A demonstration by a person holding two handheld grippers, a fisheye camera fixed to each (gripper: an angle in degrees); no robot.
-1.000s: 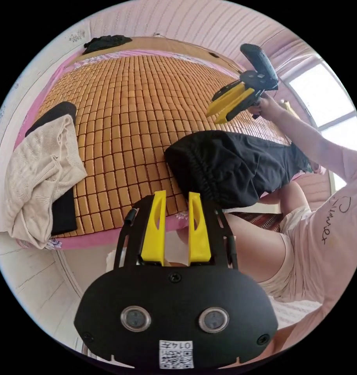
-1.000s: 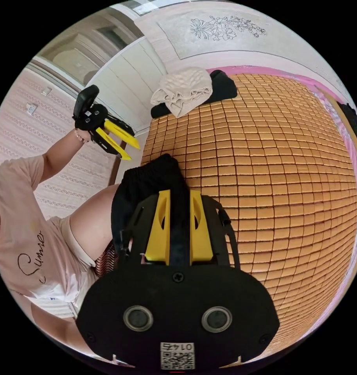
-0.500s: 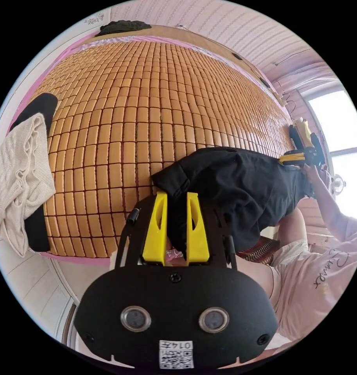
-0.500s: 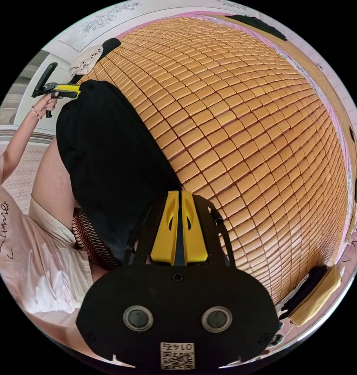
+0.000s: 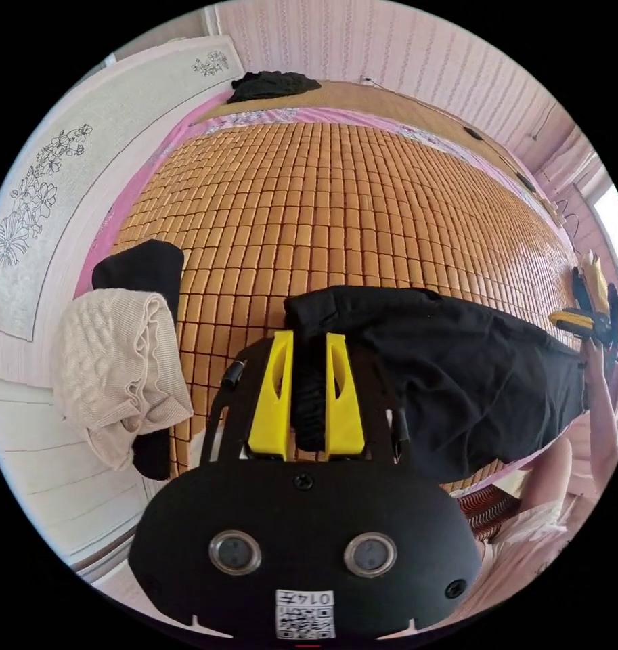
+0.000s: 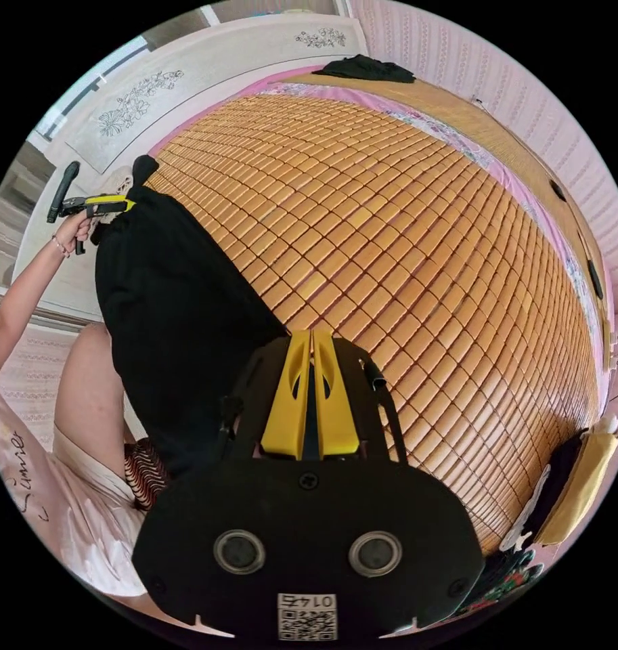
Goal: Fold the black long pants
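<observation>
The black pants (image 5: 451, 379) lie stretched along the near edge of the bed mat (image 5: 336, 203), partly hanging over that edge, so the lower part is hidden below the bed. In the left gripper view their long axis runs from about 9 o'clock to 3 o'clock, with the gathered, ribbed waistband at the 9 o'clock end. In the right gripper view the pants (image 6: 173, 325) run from 11 o'clock down to 6 o'clock. The cloth looks matte and soft, with shallow creases.

The left gripper (image 5: 307, 393) has its yellow jaws narrowly apart with the bunched waistband clamped between them. The right gripper (image 6: 312, 399) has its jaws almost together, pinching a thin dark strip of the pants; which part of the garment that is cannot be made out. The same gripper also appears small at 3 o'clock in the left gripper view (image 5: 579, 318), at the far end of the pants.

The mat is made of small tan rectangular tiles in rows, with a pink sheet (image 5: 153, 162) at its border. A cream knitted garment (image 5: 116, 369) lies crumpled on a black folded piece (image 5: 143, 267) at 9 o'clock. Another dark heap (image 5: 271, 84) sits at 12 o'clock. The person's pale pink shirt (image 6: 72, 514) is cut off at the frame edge.
</observation>
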